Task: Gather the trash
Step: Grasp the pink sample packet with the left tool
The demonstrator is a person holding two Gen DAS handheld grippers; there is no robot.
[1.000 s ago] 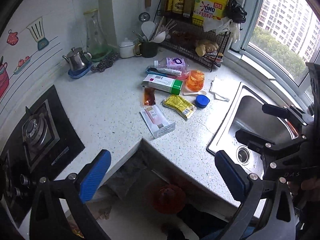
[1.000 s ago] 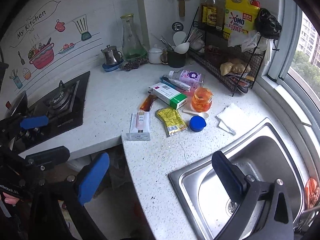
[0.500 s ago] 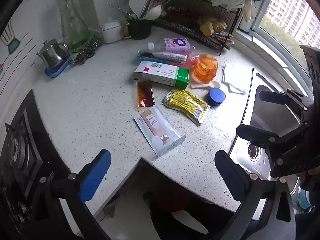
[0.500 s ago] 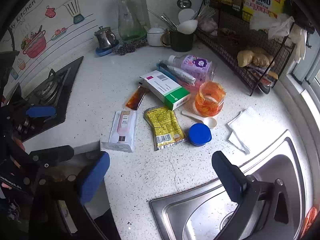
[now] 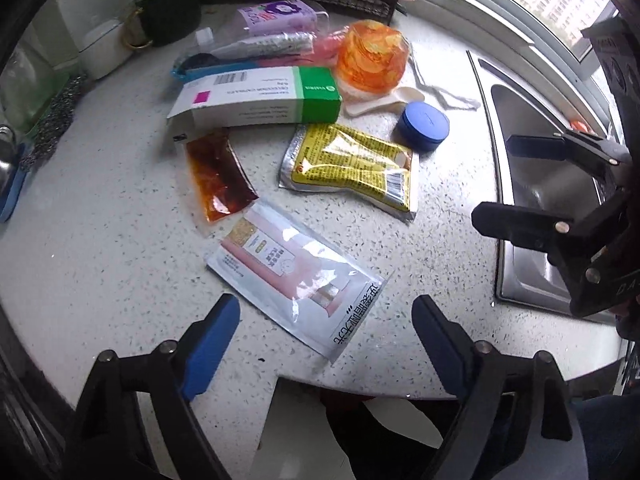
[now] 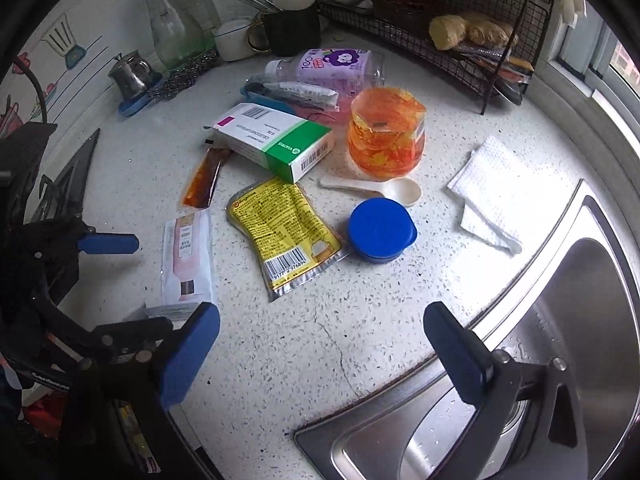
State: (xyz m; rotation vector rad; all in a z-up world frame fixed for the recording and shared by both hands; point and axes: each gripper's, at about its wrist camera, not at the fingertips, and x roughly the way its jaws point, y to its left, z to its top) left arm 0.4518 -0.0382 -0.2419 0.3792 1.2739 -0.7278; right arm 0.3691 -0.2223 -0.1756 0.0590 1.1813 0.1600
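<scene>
left wrist view: the left gripper (image 5: 326, 336) points down at the speckled counter (image 5: 100, 248), its blue pads wide apart and closing, with nothing pressed between them; the near corner of the silver-and-pink sachet (image 5: 298, 276) lies in the gap at about 12 o'clock from the fingertips. beyond it, at 11 o'clock, lies the red sauce packet (image 5: 218, 178), and at 1 o'clock the yellow pouch (image 5: 352, 164). further up are the white-and-green box (image 5: 256, 98), the blue lid (image 5: 424, 126), the white spoon (image 5: 384, 102) and the orange cup (image 5: 372, 60). the right gripper (image 5: 524, 180) shows at 3 o'clock over the sink (image 5: 536, 184), its jaws parted and empty. the lower edge shows the counter's notch and a dark floor below, which the other view hardly shows

right wrist view: the right gripper (image 6: 324, 350) hangs over bare counter beside the sink rim, pads wide apart, nothing between them. the left gripper (image 6: 124, 276) sits at 9 o'clock, just by the sachet (image 6: 188, 256). only here are seen clearly the folded paper towel (image 6: 492, 196) at 1 o'clock, the purple-labelled bottle (image 6: 332, 68) lying at 12 o'clock, the wire rack (image 6: 452, 40), the glass carafe (image 6: 176, 24), the small metal pot (image 6: 132, 74) and the wall stickers at 10 o'clock
</scene>
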